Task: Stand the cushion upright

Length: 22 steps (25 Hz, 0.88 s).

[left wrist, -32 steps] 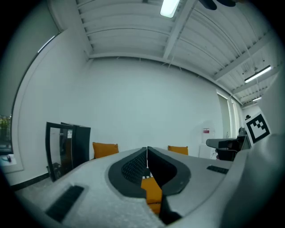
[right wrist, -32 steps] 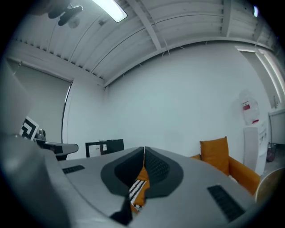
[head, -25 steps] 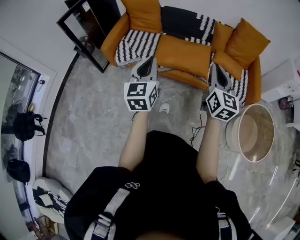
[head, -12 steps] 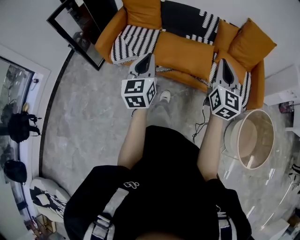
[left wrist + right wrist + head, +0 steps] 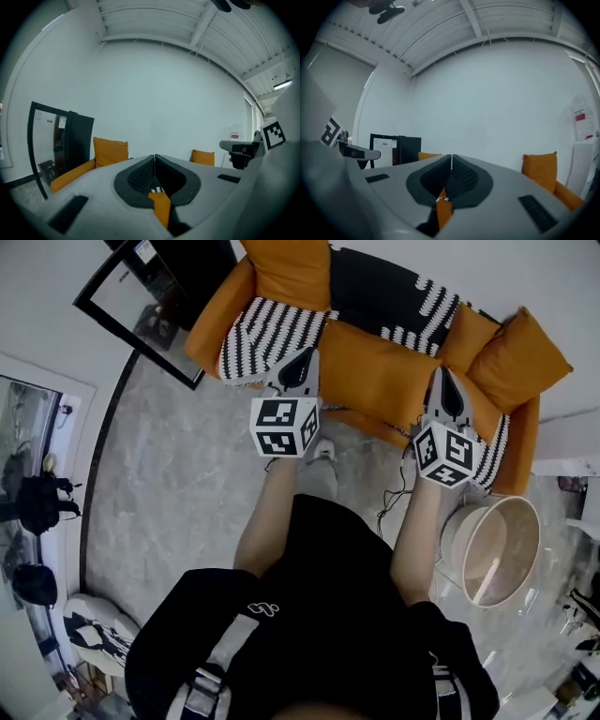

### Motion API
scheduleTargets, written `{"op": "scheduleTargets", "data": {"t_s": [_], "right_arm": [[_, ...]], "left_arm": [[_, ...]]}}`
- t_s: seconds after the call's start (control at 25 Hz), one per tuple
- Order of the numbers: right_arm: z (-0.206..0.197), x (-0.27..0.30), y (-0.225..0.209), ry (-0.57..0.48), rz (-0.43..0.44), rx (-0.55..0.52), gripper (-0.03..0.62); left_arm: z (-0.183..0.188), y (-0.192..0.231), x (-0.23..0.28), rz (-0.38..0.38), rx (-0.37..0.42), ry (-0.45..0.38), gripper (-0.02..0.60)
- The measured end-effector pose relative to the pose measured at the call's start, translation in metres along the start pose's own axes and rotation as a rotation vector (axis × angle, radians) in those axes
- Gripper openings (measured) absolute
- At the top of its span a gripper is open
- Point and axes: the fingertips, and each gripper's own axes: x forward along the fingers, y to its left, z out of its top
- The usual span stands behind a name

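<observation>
An orange sofa (image 5: 375,357) fills the top of the head view. A black-and-white striped cushion (image 5: 267,334) lies flat on its left seat. Orange cushions lean at the left back (image 5: 289,273) and the right corner (image 5: 520,362); a black patterned one (image 5: 394,296) rests against the backrest. My left gripper (image 5: 300,367) hovers shut and empty at the striped cushion's right edge. My right gripper (image 5: 443,381) is shut and empty over the right seat. In the left gripper view the shut jaws (image 5: 154,157) point at the left orange cushion (image 5: 110,151). The right gripper view shows shut jaws (image 5: 452,157) and the right orange cushion (image 5: 540,171).
A round beige tub (image 5: 492,535) stands on the floor right of me, with a cable (image 5: 394,498) trailing beside it. A black-framed panel (image 5: 141,310) leans left of the sofa. My shoe (image 5: 323,451) is near the sofa's front. Bags (image 5: 42,498) sit far left.
Both grippers have moved forward to the sofa's seat and a little down, as I stepped closer. Their jaws have stayed shut and empty.
</observation>
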Motion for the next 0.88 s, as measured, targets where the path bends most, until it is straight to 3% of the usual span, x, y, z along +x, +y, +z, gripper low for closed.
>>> {"op": "scheduleTargets", "data": {"t_s": [0.4,0.88], "right_arm": [[-0.039,0.127,-0.052,0.117,-0.057,0.060,0.012],[-0.122,0.121,-0.140,0.326,-0.174,0.121,0.012]], "left_arm": [[-0.007,0.027,0.153,-0.073,-0.004,0.124,0.012],[-0.088,0.005,0.227,-0.123,-0.014,0.344,0.012]]}}
